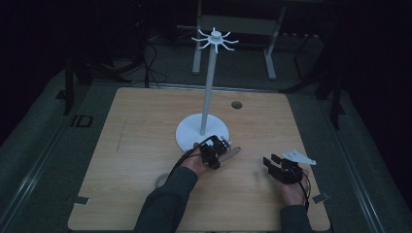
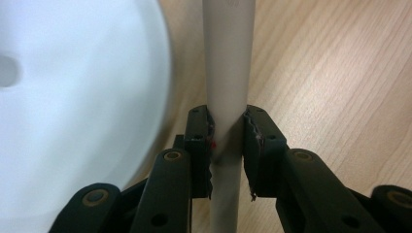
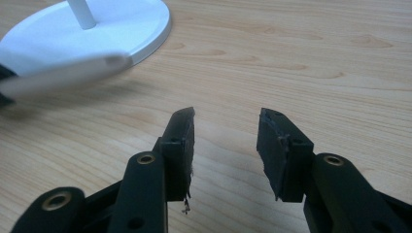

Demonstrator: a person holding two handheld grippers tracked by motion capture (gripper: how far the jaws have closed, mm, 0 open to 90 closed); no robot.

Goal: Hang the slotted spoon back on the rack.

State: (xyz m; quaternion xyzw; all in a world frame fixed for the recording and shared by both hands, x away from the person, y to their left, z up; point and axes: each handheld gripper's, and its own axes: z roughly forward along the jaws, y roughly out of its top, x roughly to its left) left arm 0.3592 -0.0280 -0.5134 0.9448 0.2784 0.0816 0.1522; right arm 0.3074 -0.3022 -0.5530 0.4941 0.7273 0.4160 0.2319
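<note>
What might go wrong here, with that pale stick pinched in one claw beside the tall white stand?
1. The left gripper is shut on the pale stick near one end only, so the long free part might swing or slip.
2. The stand is tall on a small round base close by; a knock may tip it.
3. The right gripper is open and holds nothing, so it cannot steady anything.

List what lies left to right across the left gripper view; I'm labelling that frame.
White stand base → left gripper's left pad → grey rod clamped between the pads → right pad → bare table.
</note>
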